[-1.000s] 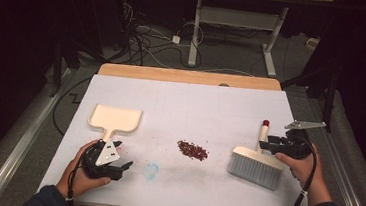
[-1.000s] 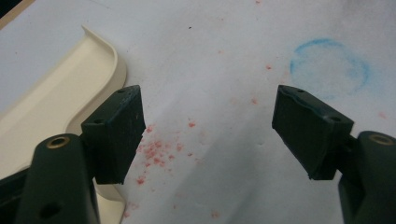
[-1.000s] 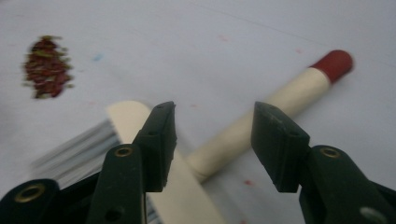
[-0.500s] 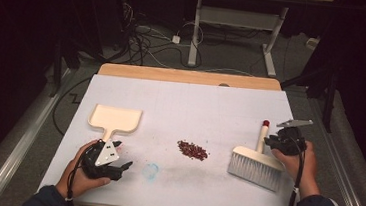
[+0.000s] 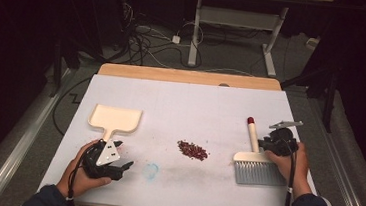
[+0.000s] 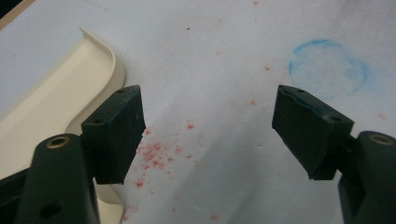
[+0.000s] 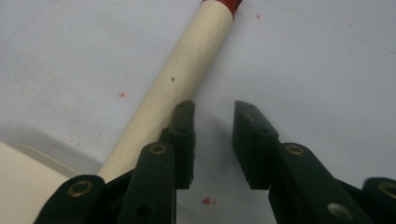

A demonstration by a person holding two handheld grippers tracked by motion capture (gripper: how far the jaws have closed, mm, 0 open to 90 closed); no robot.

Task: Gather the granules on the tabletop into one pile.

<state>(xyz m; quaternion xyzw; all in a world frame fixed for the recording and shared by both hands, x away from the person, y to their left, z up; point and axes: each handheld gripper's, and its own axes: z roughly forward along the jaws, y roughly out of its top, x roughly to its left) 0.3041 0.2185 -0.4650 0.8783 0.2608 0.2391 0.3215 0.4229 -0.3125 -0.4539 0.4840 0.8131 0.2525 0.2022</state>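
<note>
Right gripper (image 5: pixel 268 143) beside the brush (image 5: pixel 257 165) handle, left gripper (image 5: pixel 122 159) spread wide by the dustpan (image 5: pixel 115 119)

In the right gripper view the jaws have just been closing and now stand nearly together, gripping nothing, with the cream handle (image 7: pixel 180 84) lying just outside the left jaw. The brush lies flat at the table's (image 5: pixel 186 103) right. In the left gripper view the jaws gape over bare paper, the dustpan (image 6: pixel 60 98) just beside one jaw. A small pile of red crumbs (image 5: pixel 193 150) sits between brush and dustpan
</note>
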